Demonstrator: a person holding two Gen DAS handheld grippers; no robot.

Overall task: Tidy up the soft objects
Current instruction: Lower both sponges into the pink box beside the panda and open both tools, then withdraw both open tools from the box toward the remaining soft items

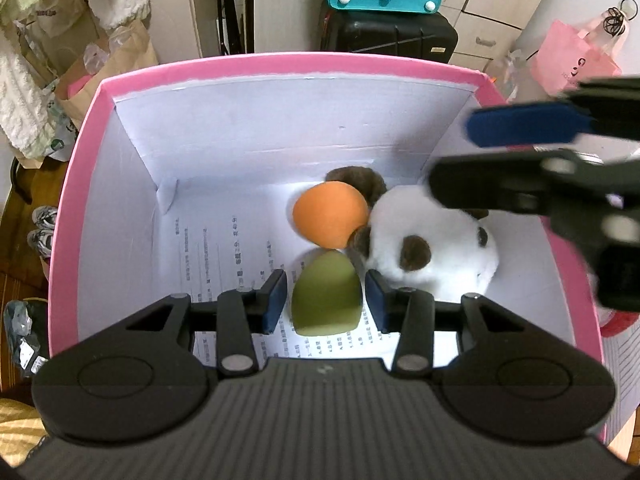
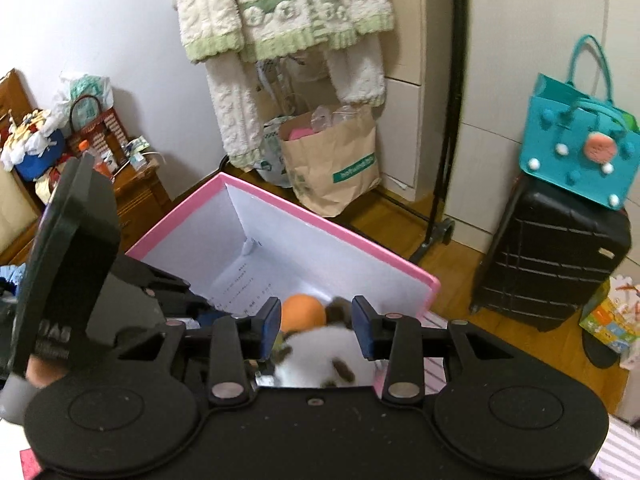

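My left gripper (image 1: 326,294) stands open around the green sponge (image 1: 325,294); right gripper (image 2: 316,328) open above the panda (image 2: 320,356); box (image 1: 280,66) print unreadable.

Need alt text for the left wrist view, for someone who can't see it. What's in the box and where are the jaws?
The left gripper reaches into a pink box, its jaws open either side of a green sponge without pressing it. Beyond lie an orange ball and a white-and-brown plush toy, with the blurred right gripper above the plush.
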